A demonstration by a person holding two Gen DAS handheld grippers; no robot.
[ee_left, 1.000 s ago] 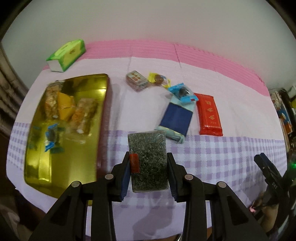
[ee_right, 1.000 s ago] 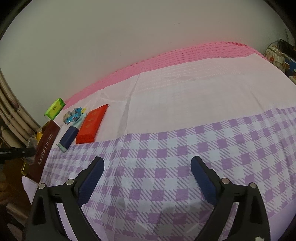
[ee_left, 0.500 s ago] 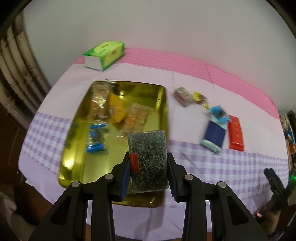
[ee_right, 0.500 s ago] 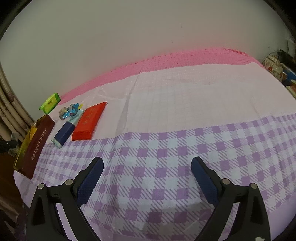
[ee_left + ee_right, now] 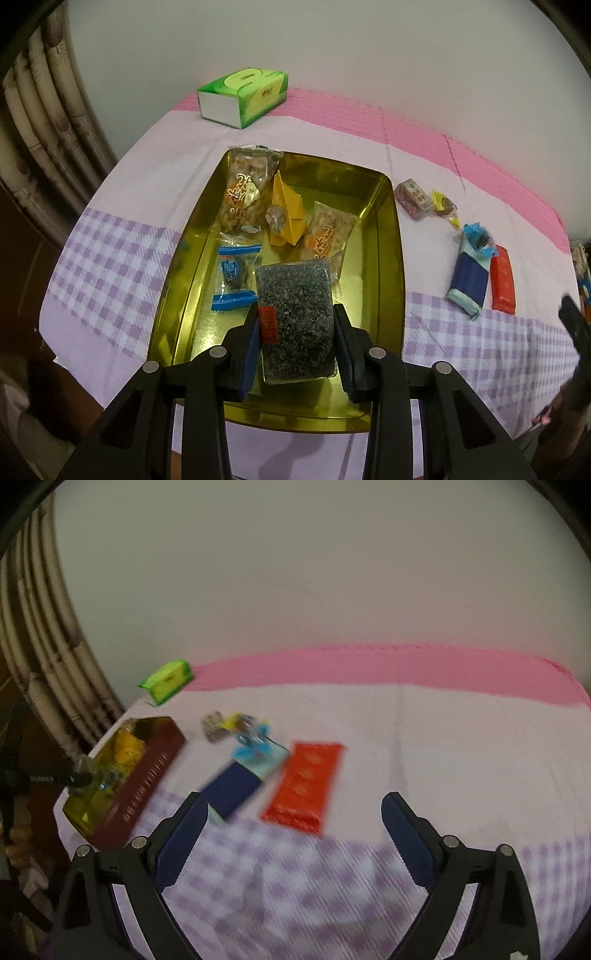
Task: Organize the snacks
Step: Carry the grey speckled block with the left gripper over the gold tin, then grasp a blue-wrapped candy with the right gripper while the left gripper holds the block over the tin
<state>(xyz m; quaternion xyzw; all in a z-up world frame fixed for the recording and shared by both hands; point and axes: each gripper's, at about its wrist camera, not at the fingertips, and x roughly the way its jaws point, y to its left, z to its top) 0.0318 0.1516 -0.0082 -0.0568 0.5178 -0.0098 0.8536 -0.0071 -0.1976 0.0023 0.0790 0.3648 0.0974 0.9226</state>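
Left gripper (image 5: 297, 343) fingers clamped on a dark speckled snack pack (image 5: 295, 317), flat rectangular clear wrap with a small red label on its left edge. Pack is held over the near half of the gold tin tray (image 5: 388, 258); whether it touches the tray floor can't be told.

Tray is shiny metal, rectangular with rounded corners and raised walls. Inside it: a blue-ended candy wrapper (image 5: 234, 273) just left of the held pack, a yellow packet (image 5: 288, 214) and two clear packs with orange print (image 5: 243, 192) toward the far end, one of them close behind the held pack. Near-right tray floor is bare.

Right of the tray on the table (image 5: 122, 206): small pinkish wrapped sweet (image 5: 413, 194), yellow-wrapped candy (image 5: 445, 203), navy packet (image 5: 469, 280) with a blue candy lying on its far end, red packet (image 5: 503, 280) beside it. Green tissue box (image 5: 243, 96) at the far edge by the wall. Cloth is pink at the back, pale in the middle, purple check near the front edge.

Right gripper (image 5: 291, 836) fingers spread wide, holding nothing, above the check cloth; view is motion-blurred. Ahead of it lie the red packet (image 5: 304, 784) and navy packet (image 5: 232, 788); the tray (image 5: 147, 771) shows a dark red outer wall at left.
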